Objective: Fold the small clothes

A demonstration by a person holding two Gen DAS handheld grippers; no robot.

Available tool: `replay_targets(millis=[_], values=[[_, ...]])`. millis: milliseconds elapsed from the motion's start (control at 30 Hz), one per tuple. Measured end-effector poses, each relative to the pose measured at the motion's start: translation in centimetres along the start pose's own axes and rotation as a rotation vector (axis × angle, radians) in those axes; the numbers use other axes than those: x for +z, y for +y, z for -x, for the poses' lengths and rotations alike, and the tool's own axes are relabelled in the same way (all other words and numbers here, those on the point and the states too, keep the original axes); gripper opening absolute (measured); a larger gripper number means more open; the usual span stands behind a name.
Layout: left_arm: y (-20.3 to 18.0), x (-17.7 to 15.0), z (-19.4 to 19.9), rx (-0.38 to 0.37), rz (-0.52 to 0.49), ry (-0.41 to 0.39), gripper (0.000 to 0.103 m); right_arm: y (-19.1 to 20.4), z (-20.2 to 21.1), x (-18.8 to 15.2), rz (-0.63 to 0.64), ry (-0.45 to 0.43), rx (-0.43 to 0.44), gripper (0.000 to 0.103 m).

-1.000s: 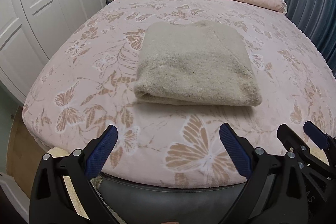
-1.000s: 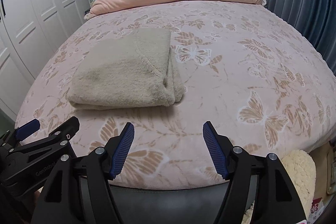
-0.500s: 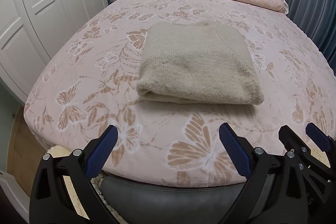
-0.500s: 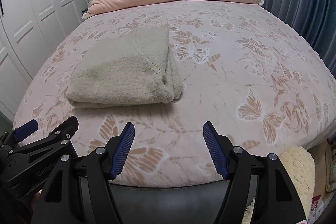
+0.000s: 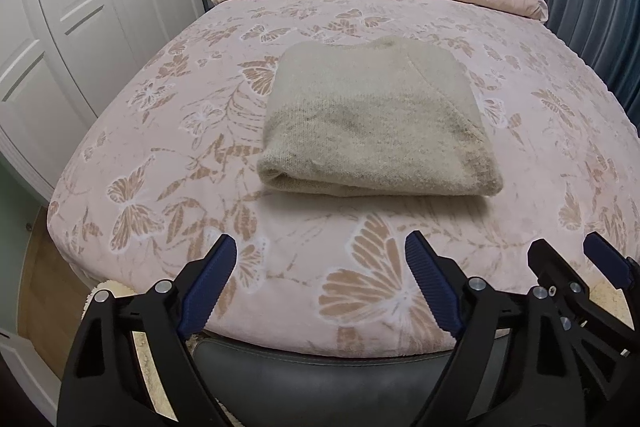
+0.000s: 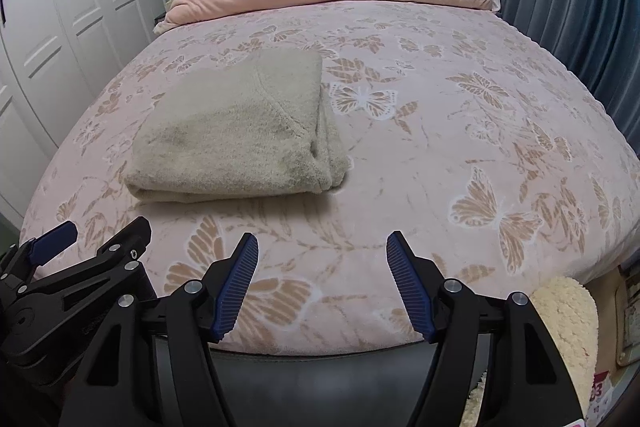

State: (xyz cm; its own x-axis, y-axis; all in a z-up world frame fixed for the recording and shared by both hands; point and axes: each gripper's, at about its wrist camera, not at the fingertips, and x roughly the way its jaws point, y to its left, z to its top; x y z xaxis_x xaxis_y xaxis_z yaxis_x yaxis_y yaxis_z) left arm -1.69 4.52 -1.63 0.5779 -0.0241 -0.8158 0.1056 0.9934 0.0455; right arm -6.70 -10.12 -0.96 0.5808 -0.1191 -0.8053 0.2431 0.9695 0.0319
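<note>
You are facing a bed (image 5: 168, 155) in butterfly-print pink, wardrobe doors running along its left side. The folded beige sweater (image 5: 372, 123) is lying near the foot edge, long axis across, just ahead of your left gripper (image 5: 320, 279), whose fingers are narrowing on nothing. Your right gripper (image 6: 322, 283) is holding its fingers apart and empty, sweater ahead-left. No containers are showing.

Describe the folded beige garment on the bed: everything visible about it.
The beige garment is a fuzzy knit, apparently a sweater, folded into a thick, roughly rectangular bundle. A curved seam crosses its top layer, and stacked layer edges show along its right side in the right wrist view. The rounded fold faces the cameras. It lies flat on the pink butterfly-print bedspread, near the bed's foot. Nothing else touches it; neither gripper reaches it.
</note>
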Motion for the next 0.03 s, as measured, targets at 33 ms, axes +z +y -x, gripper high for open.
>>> replay_targets(millis=[33], values=[[-0.05, 0.01, -0.08, -0.013, -0.002, 0.002, 0.080, 0.08, -0.06, 0.02, 0.001, 0.001, -0.004, 0.066]])
